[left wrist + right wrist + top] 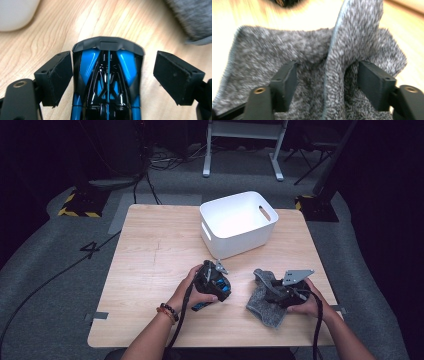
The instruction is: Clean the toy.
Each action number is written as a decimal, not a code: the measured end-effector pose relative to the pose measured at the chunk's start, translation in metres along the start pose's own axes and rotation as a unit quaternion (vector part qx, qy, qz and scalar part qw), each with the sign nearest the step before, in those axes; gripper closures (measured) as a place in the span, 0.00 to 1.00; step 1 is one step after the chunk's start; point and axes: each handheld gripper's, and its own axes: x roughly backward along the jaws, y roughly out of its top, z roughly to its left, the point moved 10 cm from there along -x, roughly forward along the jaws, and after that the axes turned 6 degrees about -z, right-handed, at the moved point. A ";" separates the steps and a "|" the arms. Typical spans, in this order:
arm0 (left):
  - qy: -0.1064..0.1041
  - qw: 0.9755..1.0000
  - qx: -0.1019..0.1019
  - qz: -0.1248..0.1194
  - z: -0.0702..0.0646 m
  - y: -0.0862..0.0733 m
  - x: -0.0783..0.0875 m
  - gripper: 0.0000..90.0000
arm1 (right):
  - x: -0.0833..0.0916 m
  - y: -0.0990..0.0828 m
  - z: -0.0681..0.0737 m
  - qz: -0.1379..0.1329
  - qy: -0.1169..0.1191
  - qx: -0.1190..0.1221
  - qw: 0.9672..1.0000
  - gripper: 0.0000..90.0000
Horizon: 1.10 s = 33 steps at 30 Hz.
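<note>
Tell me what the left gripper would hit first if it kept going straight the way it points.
Probably bare table. The left gripper straddles a blue and black toy car; ahead lies wood, with the white bin and grey cloth off to either side.

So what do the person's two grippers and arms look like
Both grippers are black with blocky black jaw pads. The left gripper shows glossy blue panels; the right gripper carries a grey three-cornered plate. A black cable trails from each. The forearms are bare; a beaded bracelet sits on the left wrist.
</note>
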 end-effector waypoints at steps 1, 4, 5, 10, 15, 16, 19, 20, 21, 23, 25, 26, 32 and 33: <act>0.000 1.000 -0.002 -0.008 0.000 0.001 0.004 0.18 | 0.002 0.003 0.001 -0.008 0.002 0.000 1.000 0.31; 0.001 1.000 -0.007 -0.024 0.000 0.002 0.015 0.18 | 0.006 0.010 0.004 -0.021 0.000 0.000 1.000 0.28; 0.003 1.000 -0.008 -0.024 0.000 0.001 0.017 0.18 | 0.007 0.012 0.005 -0.026 -0.001 0.001 1.000 0.28; 0.010 0.999 -0.020 -0.028 0.002 -0.009 0.033 0.18 | 0.015 0.024 0.007 -0.049 -0.003 0.005 0.999 0.28; 0.009 0.999 -0.025 -0.041 -0.002 -0.028 0.048 0.18 | 0.019 0.031 0.003 -0.053 -0.019 0.010 0.998 0.29; 0.014 0.999 -0.030 -0.039 -0.002 -0.031 0.050 0.18 | 0.020 0.033 0.001 -0.056 -0.025 0.009 0.998 0.29; 0.015 0.999 -0.034 -0.040 -0.003 -0.040 0.057 0.18 | 0.022 0.039 -0.005 -0.062 -0.033 0.006 0.998 0.29; 0.003 0.998 -0.028 -0.048 -0.006 -0.043 0.059 0.18 | 0.022 0.040 -0.007 -0.062 -0.037 0.006 0.997 0.29; -0.003 0.999 -0.025 -0.048 -0.008 -0.047 0.060 0.18 | 0.023 0.043 -0.010 -0.063 -0.044 0.007 0.997 0.30; -0.001 0.999 -0.024 -0.045 -0.010 -0.054 0.060 0.18 | 0.026 0.048 -0.015 -0.065 -0.052 0.008 0.996 0.30; -0.004 0.999 -0.021 -0.043 -0.013 -0.061 0.058 0.18 | 0.028 0.055 -0.020 -0.072 -0.057 0.005 0.996 0.30; -0.009 0.999 -0.021 -0.042 -0.015 -0.064 0.057 0.18 | 0.029 0.057 -0.021 -0.073 -0.060 0.006 0.996 0.30; -0.013 0.999 -0.015 -0.037 -0.018 -0.071 0.049 0.18 | 0.033 0.074 -0.036 -0.081 -0.079 0.008 0.994 0.30; -0.013 0.999 -0.018 -0.037 -0.017 -0.071 0.048 0.18 | 0.035 0.078 -0.038 -0.085 -0.080 0.006 0.993 0.30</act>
